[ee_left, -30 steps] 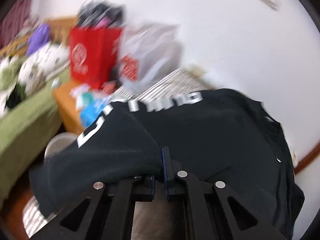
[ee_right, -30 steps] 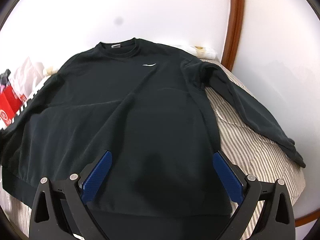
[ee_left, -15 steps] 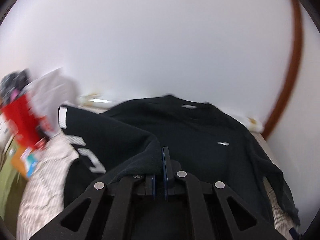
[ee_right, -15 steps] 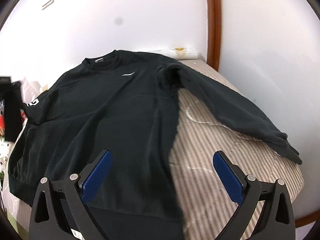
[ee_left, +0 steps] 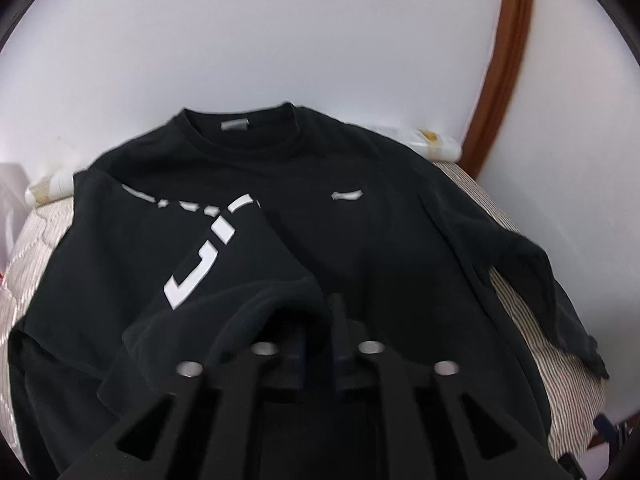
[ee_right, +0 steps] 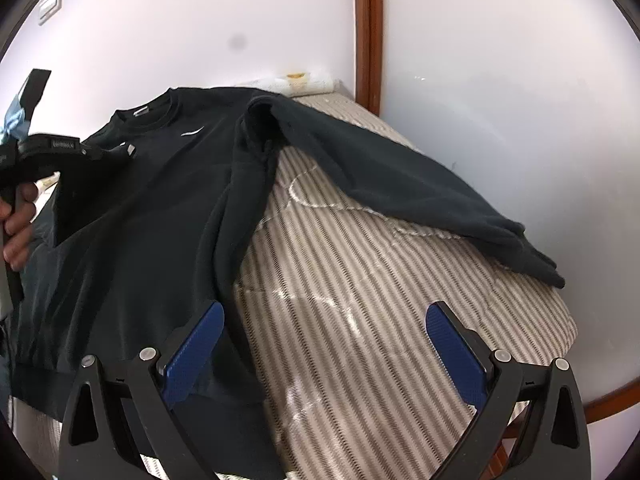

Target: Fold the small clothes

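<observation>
Nearest you, your left gripper has just been opening: its jaws stand slightly parted, with the cuff of the left sleeve bunched over the left finger and partly between them; whether the pads still press it, you cannot tell. Your right gripper stands wide apart with nothing in it, above the striped quilted bedcover just beside the shirt's hem. The black long-sleeved sweatshirt lies face up on the bed, left sleeve folded across the chest, white lettering showing. The right sleeve stretches out towards the white wall.
</observation>
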Demonstrator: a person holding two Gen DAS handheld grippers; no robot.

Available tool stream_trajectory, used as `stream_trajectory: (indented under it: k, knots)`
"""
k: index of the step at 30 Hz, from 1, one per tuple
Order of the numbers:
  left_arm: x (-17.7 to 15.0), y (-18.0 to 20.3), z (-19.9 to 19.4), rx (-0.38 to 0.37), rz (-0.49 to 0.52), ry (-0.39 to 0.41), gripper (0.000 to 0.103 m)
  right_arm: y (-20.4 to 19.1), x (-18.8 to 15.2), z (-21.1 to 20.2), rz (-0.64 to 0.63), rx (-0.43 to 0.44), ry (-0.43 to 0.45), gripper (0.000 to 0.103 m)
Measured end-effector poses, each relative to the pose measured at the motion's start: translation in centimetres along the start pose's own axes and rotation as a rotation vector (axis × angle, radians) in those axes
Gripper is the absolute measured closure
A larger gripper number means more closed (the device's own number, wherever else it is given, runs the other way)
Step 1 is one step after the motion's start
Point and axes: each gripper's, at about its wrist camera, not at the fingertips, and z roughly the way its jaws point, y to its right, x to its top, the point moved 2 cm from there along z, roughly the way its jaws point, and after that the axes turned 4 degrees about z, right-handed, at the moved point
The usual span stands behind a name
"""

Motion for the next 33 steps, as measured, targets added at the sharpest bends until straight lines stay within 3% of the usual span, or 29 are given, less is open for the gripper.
stream_trajectory:
  k: [1,3,6,9,11,12,13,17,20,24,27,28,32,33]
  knots:
    - [-0.3,-0.2,-0.5,-0.014,0.004,-0.001,0.057,-0.4,0.1,0.0,-0.004,0.001,-0.004,0.003]
    - [-1.5,-1.0,-2.6,-0.039,0.025,0.032,0.044,-1.7,0.5,-0.3,-0.03,0.007,0.003,0.003]
    - [-2.6,-3.5,-5.0,-0.026,0.028,0.053,0.04,-4.7,1.5,-1.1,-0.096,0.029,0.044,0.003]
    - [-4.0,-7.8,-7.0,-0.015,-0.032,0.04,0.037,-8.5,2.7,-1.3,-0.169,0.088,0.061,0.004]
    - [-4.9,-11.2,-7.7,0.055,-0.074,0.031,0.036,-11.4,3.7,-1.4,-0.221,0.132,0.092,0.023]
    - [-5.5,-13.1,-8.1,0.109,-0.095,0.025,0.036,-12.9,4.2,-1.3,-0.238,0.138,0.113,0.042]
    - [-5.9,-14.6,-8.5,0.148,-0.11,0.02,0.036,-14.4,4.8,-1.0,-0.255,0.138,0.113,0.047]
    - [-7.7,-20.8,-9.6,0.258,-0.183,-0.005,0.036,-20.9,6.8,1.3,-0.328,0.283,0.044,0.046]
    - [-8.0,-24.2,-9.0,0.321,-0.206,-0.029,0.036,-24.7,7.6,2.7,-0.383,0.33,0.026,0.035]
    - [-7.1,-27.1,-7.4,0.333,-0.236,-0.047,0.036,-29.5,7.1,3.8,-0.442,0.38,-0.033,0.031]
    - [-6.0,-28.3,-5.9,0.332,-0.237,-0.044,0.036,-33.2,6.3,5.0,-0.493,0.453,-0.064,0.018]
    - [-5.8,-28.6,-5.3,0.333,-0.234,-0.047,0.036,-34.4,5.8,5.6,-0.516,0.468,-0.079,0.018]
    - [-5.1,-29.1,-2.3,0.332,-0.233,-0.063,0.036,-37.8,4.0,8.0,-0.573,0.428,-0.104,0.018]
    - [-5.1,-29.1,-1.7,0.329,-0.235,-0.064,0.036,-38.4,3.7,8.6,-0.591,0.396,-0.091,0.022]
